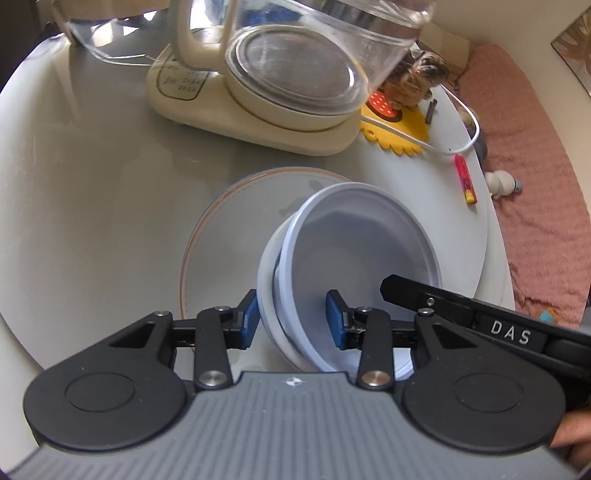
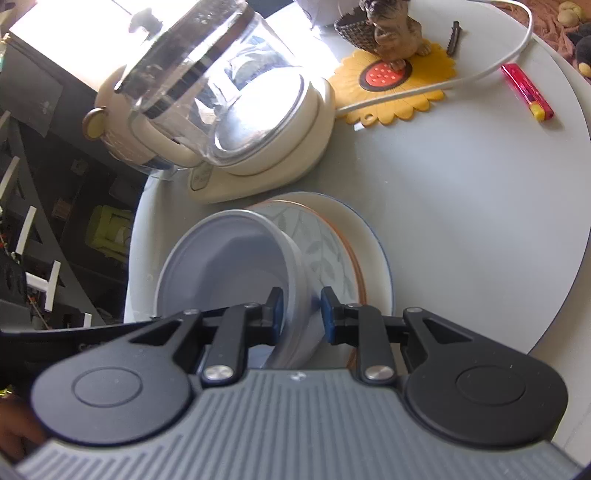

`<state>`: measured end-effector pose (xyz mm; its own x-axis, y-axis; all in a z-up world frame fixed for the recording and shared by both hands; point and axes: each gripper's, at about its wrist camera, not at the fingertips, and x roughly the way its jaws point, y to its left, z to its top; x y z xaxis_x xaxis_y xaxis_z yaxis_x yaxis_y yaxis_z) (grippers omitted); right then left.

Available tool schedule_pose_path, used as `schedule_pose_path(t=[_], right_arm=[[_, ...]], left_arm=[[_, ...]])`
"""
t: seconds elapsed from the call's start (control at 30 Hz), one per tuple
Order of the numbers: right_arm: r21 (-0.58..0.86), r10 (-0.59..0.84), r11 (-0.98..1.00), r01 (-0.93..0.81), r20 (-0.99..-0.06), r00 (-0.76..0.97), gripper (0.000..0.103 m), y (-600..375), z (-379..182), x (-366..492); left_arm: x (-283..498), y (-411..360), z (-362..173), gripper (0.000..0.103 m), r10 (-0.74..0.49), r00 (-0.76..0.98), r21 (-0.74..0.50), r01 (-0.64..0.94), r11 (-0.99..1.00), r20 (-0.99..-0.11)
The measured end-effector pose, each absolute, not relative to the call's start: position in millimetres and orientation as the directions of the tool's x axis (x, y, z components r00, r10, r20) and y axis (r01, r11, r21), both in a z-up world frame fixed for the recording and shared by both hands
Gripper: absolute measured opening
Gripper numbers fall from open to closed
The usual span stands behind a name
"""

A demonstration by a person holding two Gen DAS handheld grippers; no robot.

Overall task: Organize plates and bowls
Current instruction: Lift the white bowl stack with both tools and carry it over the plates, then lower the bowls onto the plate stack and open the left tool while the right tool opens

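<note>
Close in, both grippers are on the same stack of pale bowls (image 1: pixel 354 266). The left gripper (image 1: pixel 291 319) straddles the near rim, one blue pad outside the wall, one inside, and it looks clamped on the nested rims. The right gripper (image 2: pixel 299 314) pinches the opposite side of the stack, its pads tight on the wall. At the right of the left wrist view, the right tool's black finger reaches over the rim.

The bowls ride tilted, mouth tipped up and away, sitting over the stacked plates (image 2: pixel 369 266): a leaf-patterned one with an orange rim on top, a wider blue-rimmed one beneath. Whether the bowl's foot touches the plate, I cannot tell.

To land this well, I'd say level the stack first, both hands together, then lower it onto the middle of the top plate. Let go only once it sits flat, or the inner bowl may slide.

Further out on the round white table (image 2: pixel 480 221), the cream kettle base with its glass jug (image 2: pixel 221 103) stands just behind the plates, so keep clear. Beyond it sit a sunflower mat (image 2: pixel 395 85), a brown figurine (image 2: pixel 395 29), a white cable and a red lighter (image 2: pixel 526 90).
</note>
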<state>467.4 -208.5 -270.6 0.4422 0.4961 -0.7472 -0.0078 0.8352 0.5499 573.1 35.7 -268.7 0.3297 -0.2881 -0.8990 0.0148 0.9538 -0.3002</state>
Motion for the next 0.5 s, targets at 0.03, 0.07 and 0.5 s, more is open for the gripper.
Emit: schedule_pose_path(t=[0.03,0.07,0.5], right_arm=[[0.557,0.503,0.83,-0.006,-0.744,0.439,0.025,-210.0,-271.4,468.1],[0.564,0.508,0.826,-0.005,-0.741,0.439,0.025,-211.4,-271.9,468.7],[0.517,0.461,0.856,-0.024,-0.74,0.49,0.037,-210.8,-253.9,466.2]], left_arm=[[573.5,34.8,-268.7,0.043,-0.285,0.328,-0.295,0.019,0.955,-0.901],[573.3,33.9,-268.2,0.043,-0.285,0.331,-0.293,0.027,0.956,-0.9],[565.8,36.4,-255.4,0.067,-0.245,0.344,-0.261,0.0,0.965,-0.907]])
